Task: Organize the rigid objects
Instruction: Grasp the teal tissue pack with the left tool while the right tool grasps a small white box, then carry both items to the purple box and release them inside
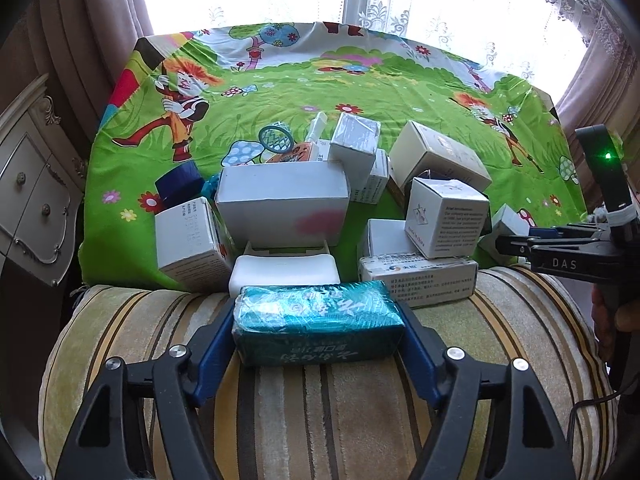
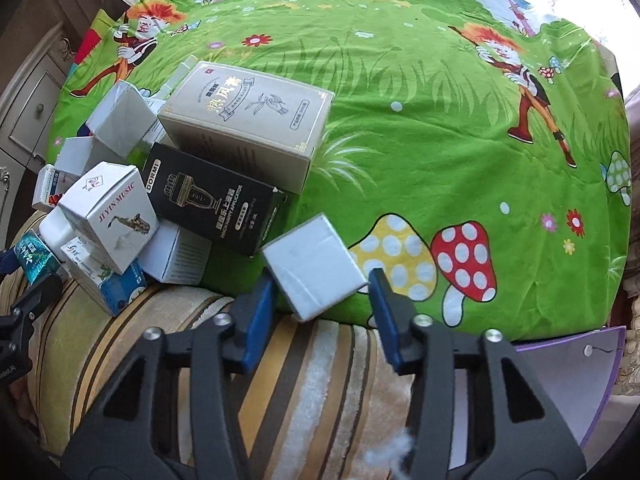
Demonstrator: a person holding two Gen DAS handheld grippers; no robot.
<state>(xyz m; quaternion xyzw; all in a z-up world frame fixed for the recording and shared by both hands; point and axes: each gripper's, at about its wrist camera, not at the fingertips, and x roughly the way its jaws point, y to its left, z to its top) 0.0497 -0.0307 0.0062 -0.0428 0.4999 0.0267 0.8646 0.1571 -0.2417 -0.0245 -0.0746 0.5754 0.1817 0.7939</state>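
Observation:
My left gripper [image 1: 318, 330] is shut on a teal foil-wrapped box [image 1: 318, 322], held just above a striped cushion [image 1: 320, 400]; the box also shows in the right wrist view [image 2: 34, 258]. Ahead lies a pile of small cartons on a green cartoon cloth [image 1: 320, 88]: a large open white box [image 1: 282, 202], a white soap-shaped case [image 1: 284, 274], a white cube with print [image 1: 446, 218]. My right gripper [image 2: 322, 298] is open, its blue pads either side of a small white box [image 2: 316, 266] at the cloth's near edge. Its left pad looks close to the box.
In the right wrist view a beige carton [image 2: 250, 120], a black DORMI carton [image 2: 212, 198] and a JI YIN MUSIC cube [image 2: 110, 216] are stacked at left. A cabinet [image 1: 32, 184] stands left. Curtains and a window are behind. The cloth's right half is open.

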